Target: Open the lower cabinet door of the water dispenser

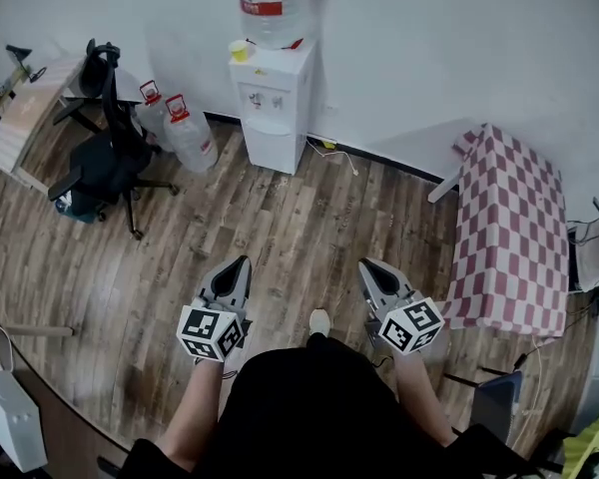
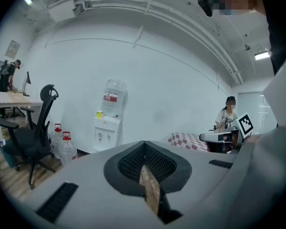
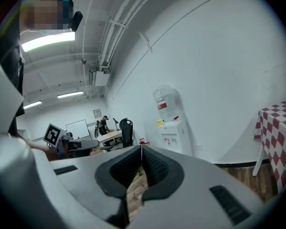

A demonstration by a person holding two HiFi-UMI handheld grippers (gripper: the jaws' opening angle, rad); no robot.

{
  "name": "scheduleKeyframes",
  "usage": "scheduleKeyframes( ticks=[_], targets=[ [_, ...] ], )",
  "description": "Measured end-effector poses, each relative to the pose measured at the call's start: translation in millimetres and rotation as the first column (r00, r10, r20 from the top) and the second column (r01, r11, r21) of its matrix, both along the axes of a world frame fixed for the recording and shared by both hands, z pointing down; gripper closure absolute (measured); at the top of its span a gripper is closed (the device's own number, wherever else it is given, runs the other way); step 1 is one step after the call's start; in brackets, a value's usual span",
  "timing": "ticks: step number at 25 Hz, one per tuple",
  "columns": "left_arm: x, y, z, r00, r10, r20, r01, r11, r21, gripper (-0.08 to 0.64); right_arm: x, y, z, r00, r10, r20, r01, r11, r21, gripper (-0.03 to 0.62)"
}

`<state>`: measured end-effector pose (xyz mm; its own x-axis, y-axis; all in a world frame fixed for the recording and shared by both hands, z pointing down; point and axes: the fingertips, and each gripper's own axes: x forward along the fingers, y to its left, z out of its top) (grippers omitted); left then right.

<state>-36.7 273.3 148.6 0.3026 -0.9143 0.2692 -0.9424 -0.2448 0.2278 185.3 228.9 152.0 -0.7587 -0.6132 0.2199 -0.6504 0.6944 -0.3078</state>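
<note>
Plainly, both my jaws are closed and empty, far from the water dispenser [image 1: 272,98]; kept so, they'd just bump its lower door [image 1: 273,151], whose handle I can't see.

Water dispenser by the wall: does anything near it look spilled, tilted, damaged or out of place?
Nothing serious stands out. The white water dispenser stands upright, its lower door looks shut, and the wooden floor around it looks dry. Only a thin pale cable lies loose on the floor to its right in the head view.
</note>
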Motion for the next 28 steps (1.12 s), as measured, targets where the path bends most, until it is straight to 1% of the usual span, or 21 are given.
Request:
scheduleKeyframes(
  ticks=[6,10,14,17,20,24,28],
  targets=[
    [28.4,-51.8,2.1,0.999,-0.025,0.019,0.025,1.0,-0.011,0.546,20.3,-63.4,8.5,0.999,-0.042,0.009,0.042,0.999,-0.01,0.569],
    [44.2,-81.9,10.3,0.999,-0.035,0.028,0.036,0.998,-0.041,0.546,31.7,-97.0,17.5,0.998,-0.066,0.007,0.066,0.997,-0.034,0.569],
    [55.1,-107.8,13.5,0.998,-0.065,0.022,0.065,0.997,-0.035,0.546,43.4,-123.5,26.7,0.996,-0.086,0.007,0.086,0.995,-0.05,0.569],
    [61.0,-119.3,13.7,0.997,-0.073,0.014,0.073,0.996,-0.049,0.546,50.0,-139.0,30.3,0.996,-0.089,0.008,0.089,0.994,-0.06,0.569],
    [61.7,-126.1,15.9,0.997,-0.071,0.031,0.073,0.995,-0.069,0.546,52.2,-149.7,33.0,0.996,-0.086,0.025,0.088,0.994,-0.068,0.569],
    [65.8,-136.1,17.9,0.998,-0.047,0.052,0.051,0.995,-0.089,0.546,51.8,-159.0,37.7,0.996,-0.078,0.043,0.081,0.993,-0.08,0.569],
    [69.2,-153.4,19.3,0.998,-0.017,0.056,0.022,0.995,-0.095,0.546,51.6,-167.2,44.1,0.997,-0.052,0.058,0.057,0.993,-0.099,0.569]
  ],
)
